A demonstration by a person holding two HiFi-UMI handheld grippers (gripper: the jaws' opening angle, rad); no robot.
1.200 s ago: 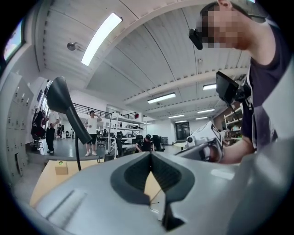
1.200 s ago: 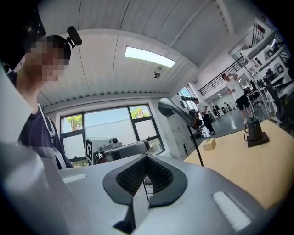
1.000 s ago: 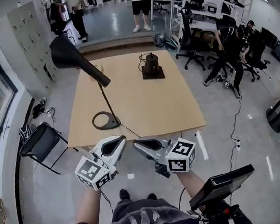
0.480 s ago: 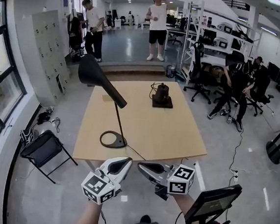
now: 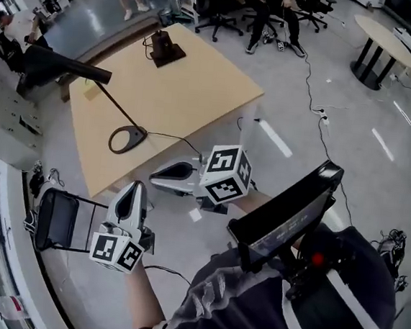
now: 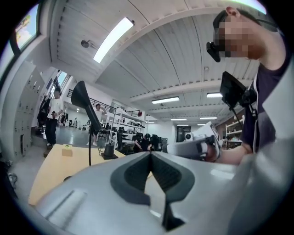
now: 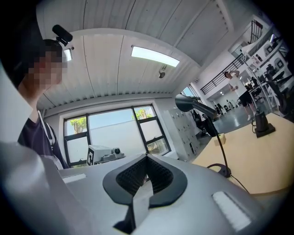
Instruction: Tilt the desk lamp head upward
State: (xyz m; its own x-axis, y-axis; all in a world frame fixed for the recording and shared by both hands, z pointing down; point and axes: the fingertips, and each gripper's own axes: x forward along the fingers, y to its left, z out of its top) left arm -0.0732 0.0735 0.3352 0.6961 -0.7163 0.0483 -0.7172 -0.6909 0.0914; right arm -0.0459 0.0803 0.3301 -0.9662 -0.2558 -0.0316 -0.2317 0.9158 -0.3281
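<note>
Pale wooden table (image 5: 191, 86), black cone-headed desk lamp (image 5: 69, 66)

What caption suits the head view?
Left gripper and right gripper, both shut and empty, held off the corner of the table, short of the black desk lamp.

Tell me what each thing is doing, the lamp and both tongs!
Black desk lamp with cone head: standing on the light wooden table, untouched.
Left tongs: shut, empty, short of the table.
Right tongs: shut, empty, short of the table.
</note>
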